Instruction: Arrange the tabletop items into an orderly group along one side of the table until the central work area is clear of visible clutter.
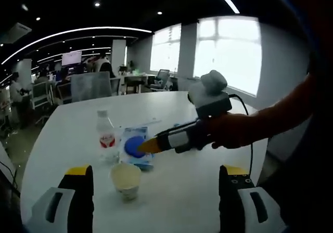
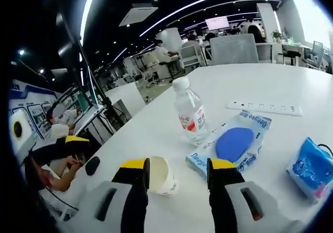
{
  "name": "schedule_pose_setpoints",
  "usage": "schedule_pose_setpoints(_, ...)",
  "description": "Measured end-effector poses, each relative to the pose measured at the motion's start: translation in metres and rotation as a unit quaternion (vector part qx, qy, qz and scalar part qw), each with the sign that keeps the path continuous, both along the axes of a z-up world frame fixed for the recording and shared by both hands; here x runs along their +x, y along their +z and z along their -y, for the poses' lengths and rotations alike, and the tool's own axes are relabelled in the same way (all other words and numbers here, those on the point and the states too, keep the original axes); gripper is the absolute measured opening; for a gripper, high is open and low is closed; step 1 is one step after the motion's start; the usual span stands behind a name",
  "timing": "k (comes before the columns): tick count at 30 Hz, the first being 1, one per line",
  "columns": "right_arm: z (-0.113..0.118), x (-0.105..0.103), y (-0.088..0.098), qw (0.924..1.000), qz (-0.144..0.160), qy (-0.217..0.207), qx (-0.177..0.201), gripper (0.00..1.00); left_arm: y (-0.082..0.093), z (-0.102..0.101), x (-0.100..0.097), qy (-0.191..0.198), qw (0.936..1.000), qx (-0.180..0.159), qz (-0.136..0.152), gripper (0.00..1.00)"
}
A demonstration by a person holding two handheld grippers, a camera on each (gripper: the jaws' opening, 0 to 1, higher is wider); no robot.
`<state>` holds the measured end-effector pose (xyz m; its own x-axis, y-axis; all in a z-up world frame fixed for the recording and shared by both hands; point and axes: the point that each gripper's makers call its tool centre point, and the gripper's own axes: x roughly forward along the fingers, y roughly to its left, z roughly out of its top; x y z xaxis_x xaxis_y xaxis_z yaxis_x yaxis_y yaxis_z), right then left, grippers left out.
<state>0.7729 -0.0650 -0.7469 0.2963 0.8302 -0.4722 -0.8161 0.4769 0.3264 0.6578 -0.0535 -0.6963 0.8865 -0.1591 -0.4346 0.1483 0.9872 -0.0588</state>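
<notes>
A white table (image 1: pixel 208 191) carries everything, and the clear water bottle (image 1: pixel 106 137) with the red label works as the marker. In the left gripper view the left gripper (image 1: pixel 156 191) hangs low over the near edge, its yellow-tipped jaws spread wide with nothing between them. A pale paper cup (image 1: pixel 125 180) stands between the bottle and that gripper, nearer than the bottle and clear of both jaws. Just to the right of the bottle lies a blue wipes pack (image 1: pixel 136 147), touching or nearly touching it. From the right, a person's hand (image 1: pixel 231 131) brings in the right gripper (image 1: pixel 148 146), whose yellow tip sits over the pack; whether it touches the pack I cannot tell.

In the right gripper view the cup (image 2: pixel 160 175) is left of and nearer than the bottle (image 2: pixel 190 113), tucked against the inner side of the left jaw. The right gripper (image 2: pixel 177 168) has its jaws moderately apart, gripping nothing. The wipes pack (image 2: pixel 232 142) lies right of the bottle, a white power strip (image 2: pixel 264 107) beyond it, and a small blue packet (image 2: pixel 311 166) well off to the right
</notes>
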Motion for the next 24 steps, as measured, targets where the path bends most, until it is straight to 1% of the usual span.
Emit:
schedule_pose_setpoints(5, 0.020, 0.006, 0.008, 0.9997, 0.012, -0.020, 0.010, 0.48, 0.001, 0.004, 0.008, -0.008, 1.0000, -0.001, 0.002, 1.00)
schedule_pose_setpoints(6, 0.027, 0.008, 0.010, 0.9995, 0.016, -0.026, 0.013, 0.49, 0.001, 0.007, 0.011, -0.011, 0.9999, -0.001, 0.001, 1.00)
schedule_pose_setpoints(11, 0.049, 0.012, 0.018, 0.9986, 0.018, -0.045, 0.022, 0.56, 0.002, 0.014, 0.020, -0.023, 0.9997, 0.000, 0.004, 1.00)
schedule_pose_setpoints(13, 0.058, 0.014, 0.017, 0.9981, 0.026, -0.052, 0.021, 0.59, 0.002, 0.018, 0.024, -0.029, 0.9996, -0.001, 0.004, 1.00)
schedule_pose_setpoints(17, 0.075, 0.019, 0.021, 0.9972, 0.039, -0.060, 0.021, 0.63, 0.002, 0.025, 0.031, -0.039, 0.9992, 0.000, 0.005, 1.00)
schedule_pose_setpoints(22, 0.100, 0.022, 0.028, 0.9953, 0.053, -0.078, 0.022, 0.70, 0.005, 0.032, 0.042, -0.051, 0.9986, -0.004, 0.012, 1.00)
schedule_pose_setpoints(24, 0.108, 0.022, 0.033, 0.9941, 0.072, -0.079, 0.020, 0.72, 0.004, 0.034, 0.046, -0.059, 0.9982, 0.002, 0.009, 1.00)
